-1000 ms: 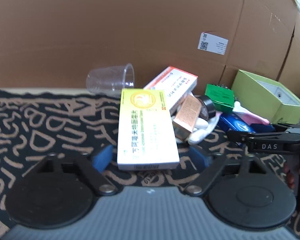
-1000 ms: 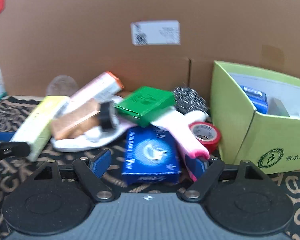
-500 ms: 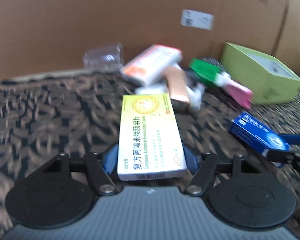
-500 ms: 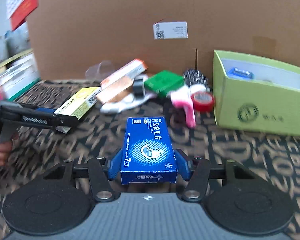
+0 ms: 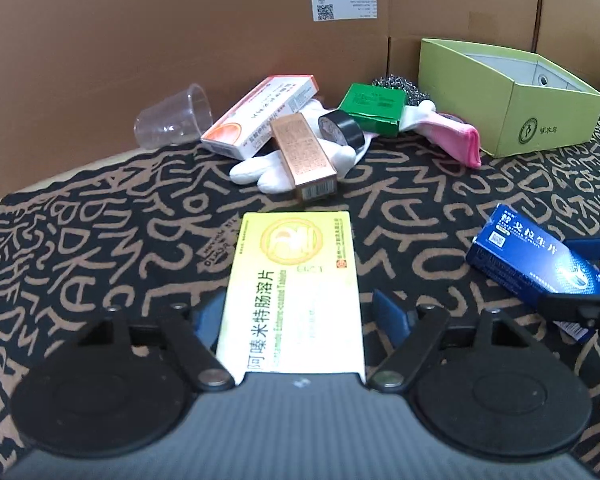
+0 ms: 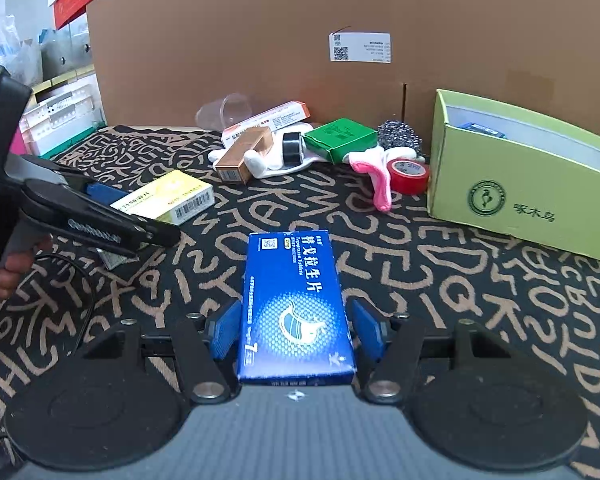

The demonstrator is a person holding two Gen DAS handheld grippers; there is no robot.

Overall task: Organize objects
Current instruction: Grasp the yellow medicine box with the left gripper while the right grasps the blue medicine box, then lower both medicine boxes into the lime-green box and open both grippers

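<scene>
Nearest in the left wrist view, the left claw has the yellow medicine box lying lengthwise between its blue pads; its jaws are opening, and a gap shows beside the right pad, so the pads no longer press on the box. The right claw likewise straddles the blue medicine box, jaws opening, with a narrow gap at each pad. Both boxes rest on the worktop, which is covered by a black cloth with tan lettering. The yellow box lies to the left, the blue box to the right, well apart. A person's hand grips the left tool at the left edge of the right wrist view.

Farther back sits a pile: a copper-coloured carton on a white glove, a black tape roll, a white and orange medicine box, a green box, a pink-tipped sock, a red tape roll and a steel scourer. A clear plastic cup lies on its side at far left. At far right stands an open light green box, against a cardboard wall.
</scene>
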